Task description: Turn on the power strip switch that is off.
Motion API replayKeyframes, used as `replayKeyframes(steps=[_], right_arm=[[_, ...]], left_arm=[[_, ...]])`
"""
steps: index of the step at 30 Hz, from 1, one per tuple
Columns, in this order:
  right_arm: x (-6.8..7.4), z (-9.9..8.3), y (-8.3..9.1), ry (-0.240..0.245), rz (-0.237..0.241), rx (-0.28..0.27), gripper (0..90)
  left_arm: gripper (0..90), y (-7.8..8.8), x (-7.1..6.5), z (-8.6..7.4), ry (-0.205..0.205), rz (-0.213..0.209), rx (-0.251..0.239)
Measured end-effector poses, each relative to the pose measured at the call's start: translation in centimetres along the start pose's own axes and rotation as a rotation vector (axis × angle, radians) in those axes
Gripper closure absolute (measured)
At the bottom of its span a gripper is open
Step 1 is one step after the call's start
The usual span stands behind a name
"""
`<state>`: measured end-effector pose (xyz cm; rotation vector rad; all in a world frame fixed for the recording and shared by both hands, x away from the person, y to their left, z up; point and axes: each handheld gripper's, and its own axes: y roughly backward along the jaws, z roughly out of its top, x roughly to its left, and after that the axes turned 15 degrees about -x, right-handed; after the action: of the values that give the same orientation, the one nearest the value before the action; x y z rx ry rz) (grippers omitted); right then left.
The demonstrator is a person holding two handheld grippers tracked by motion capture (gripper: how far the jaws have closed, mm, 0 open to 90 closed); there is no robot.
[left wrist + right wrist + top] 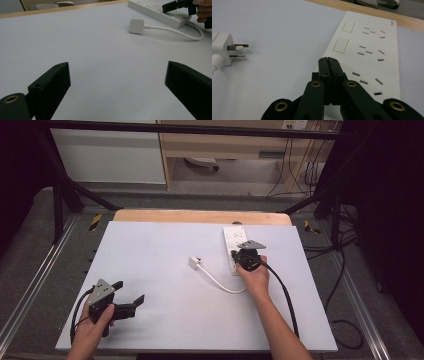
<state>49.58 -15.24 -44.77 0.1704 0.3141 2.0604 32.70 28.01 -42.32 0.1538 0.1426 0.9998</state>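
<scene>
A white power strip (234,247) lies flat on the white bench (165,285), toward its far right part, sockets facing up. Its white cable (220,282) curves off to a white plug (194,262) resting just left of the strip, prongs bare. The right gripper (329,62) sits over the strip's near end, jaws pressed together with nothing between them. The left gripper (131,292), well apart at the near left, holds its jaws spread wide above bare bench.
</scene>
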Motion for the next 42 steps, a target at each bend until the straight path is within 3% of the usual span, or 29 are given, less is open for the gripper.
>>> replayKeyframes(steps=[16, 24, 30, 42], right_arm=[[0.0, 0.2, 0.0, -0.023, 0.005, 0.009, 90.0], [0.3, 0.9, 0.5, -0.022, 0.018, -0.019, 90.0], [0.1, 1.4, 1.2, -0.058, 0.021, -0.021, 82.8], [0.1, 2.7, 2.6, -0.079, 0.057, -0.045, 70.1]], left_arm=[[6.3, 0.0, 0.1, 0.0, 0.004, 0.002, -0.002], [6.3, 0.1, 0.1, 0.0, 0.003, 0.001, -0.002], [6.3, 0.0, 0.1, 0.0, 0.003, 0.001, -0.002], [6.3, 0.0, 0.1, 0.0, 0.001, 0.0, 0.001]])
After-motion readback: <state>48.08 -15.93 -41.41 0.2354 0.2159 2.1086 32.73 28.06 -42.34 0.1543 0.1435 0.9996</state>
